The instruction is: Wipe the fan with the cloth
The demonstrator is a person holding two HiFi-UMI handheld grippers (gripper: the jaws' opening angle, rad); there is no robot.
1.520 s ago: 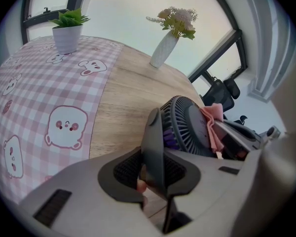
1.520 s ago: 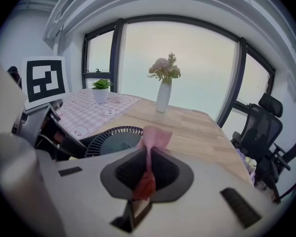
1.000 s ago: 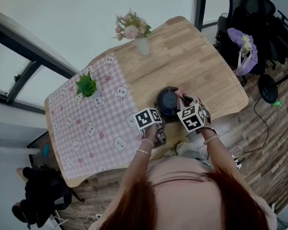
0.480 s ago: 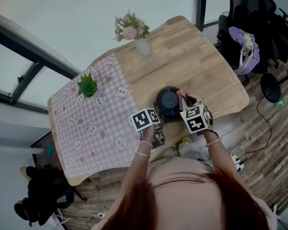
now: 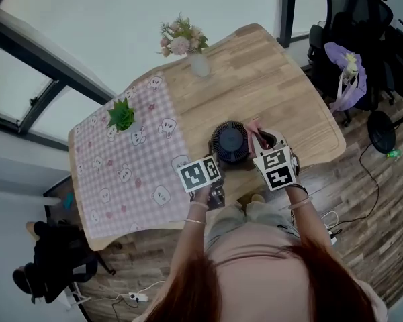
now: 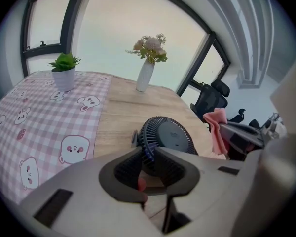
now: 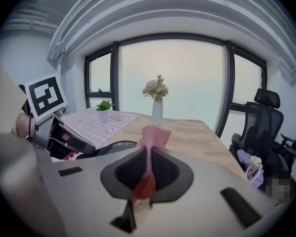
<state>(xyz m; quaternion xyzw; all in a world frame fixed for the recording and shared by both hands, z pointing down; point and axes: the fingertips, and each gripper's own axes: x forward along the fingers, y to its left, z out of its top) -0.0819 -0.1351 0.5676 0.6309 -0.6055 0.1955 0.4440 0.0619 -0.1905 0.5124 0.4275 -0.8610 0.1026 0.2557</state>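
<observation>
A dark round fan (image 5: 228, 141) stands on the wooden table (image 5: 275, 79) near its front edge. My left gripper (image 5: 215, 165) is at the fan's near left side. In the left gripper view, my left gripper (image 6: 149, 152) is shut on the fan's (image 6: 168, 136) grille rim. My right gripper (image 5: 260, 138) is just right of the fan and is shut on a pink cloth (image 5: 254, 127). In the right gripper view, the cloth (image 7: 151, 138) sticks up from between the jaws, with the fan's rim (image 7: 113, 146) low on the left.
A white vase of flowers (image 5: 199, 62) stands at the table's far edge. A small potted plant (image 5: 121, 116) sits on the pink checked tablecloth (image 5: 131, 173) covering the left half. A black office chair (image 5: 363, 25) stands right of the table.
The fan has shifted slightly left with my left gripper on it. My right gripper with the cloth has drawn back a little toward me.
</observation>
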